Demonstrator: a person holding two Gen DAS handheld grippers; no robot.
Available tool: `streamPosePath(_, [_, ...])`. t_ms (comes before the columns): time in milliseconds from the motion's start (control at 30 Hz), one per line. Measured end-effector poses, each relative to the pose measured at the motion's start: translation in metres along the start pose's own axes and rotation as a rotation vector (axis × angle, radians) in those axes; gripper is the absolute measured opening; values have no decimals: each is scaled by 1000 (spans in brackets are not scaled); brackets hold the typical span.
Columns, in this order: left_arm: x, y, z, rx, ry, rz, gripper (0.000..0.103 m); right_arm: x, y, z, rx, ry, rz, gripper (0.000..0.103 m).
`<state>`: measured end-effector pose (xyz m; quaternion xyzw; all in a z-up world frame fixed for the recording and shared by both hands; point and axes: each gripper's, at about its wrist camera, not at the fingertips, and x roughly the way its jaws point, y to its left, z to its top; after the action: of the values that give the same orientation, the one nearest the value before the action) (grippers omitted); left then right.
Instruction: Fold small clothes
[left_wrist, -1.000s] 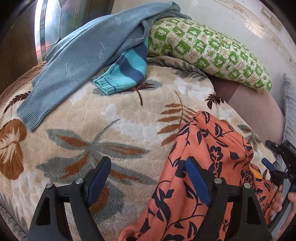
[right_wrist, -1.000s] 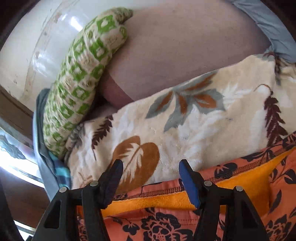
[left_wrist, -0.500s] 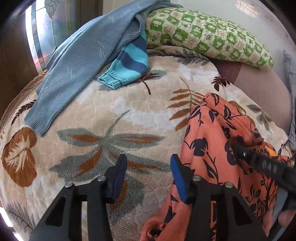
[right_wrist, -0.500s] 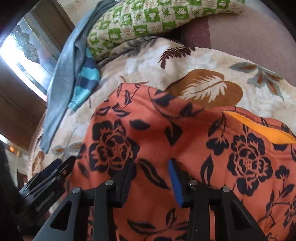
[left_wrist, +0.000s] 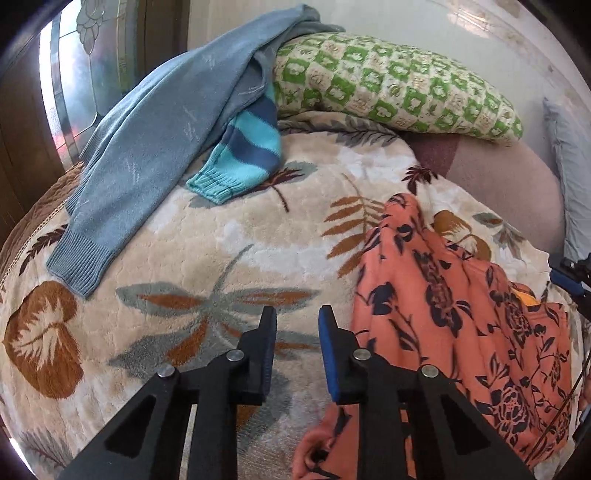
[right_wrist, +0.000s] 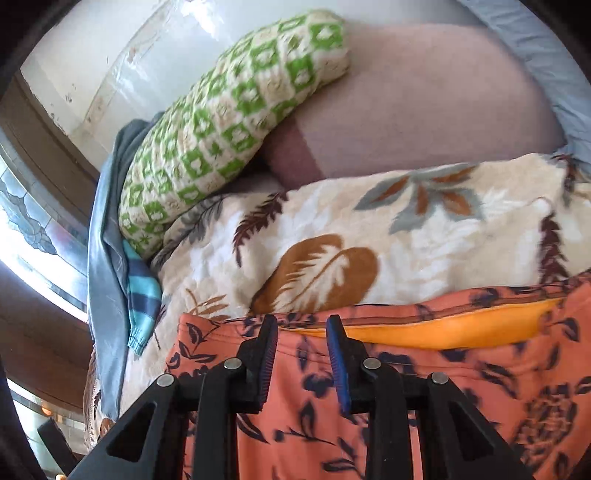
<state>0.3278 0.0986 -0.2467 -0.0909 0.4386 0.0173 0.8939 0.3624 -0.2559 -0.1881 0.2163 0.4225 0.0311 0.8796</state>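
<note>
The left gripper (left_wrist: 297, 325) hangs over bare blanket (left_wrist: 207, 236), its jaws a little apart with nothing between them, the garment (left_wrist: 454, 317) lying just to its right. The right gripper (right_wrist: 301, 332) sits low over the garment (right_wrist: 406, 398) near its far edge, jaws likewise parted by a small gap; we see cloth behind that gap but cannot confirm any is pinched. The garment is orange with dark flowers, bunched and creased on the right half of the blanket, a plain orange lining (right_wrist: 443, 328) showing along the far edge. A blue sweater (left_wrist: 155, 147) and a striped sleeve (left_wrist: 243, 155) lie far left, well apart; a green pillow (left_wrist: 391, 85) lies beyond. In our judgement the piece is not yet flat. To fold well, each gripper should take one corner of the same edge, draw the cloth taut and smooth, then lay it over squarely.
</note>
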Motion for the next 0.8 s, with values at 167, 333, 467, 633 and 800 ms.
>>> streamPosePath(167, [-3, -34, -8, 104, -14, -1, 25, -48, -65, -16, 28, 46, -93, 31])
streamPosePath(333, [18, -45, -18, 167, 43, 85, 26, -23, -71, -57, -81, 198, -154, 32])
streamPosePath(467, [25, -44, -20, 224, 42, 122, 31, 15, -77, -52, -40, 158, -225, 31])
streamPosePath(633, [28, -47, -21, 272, 47, 146, 31, 54, -89, -13, -25, 126, -301, 31])
streamPosePath(800, [26, -44, -20, 255, 57, 132, 31, 38, -112, 13, 101, 48, -230, 30])
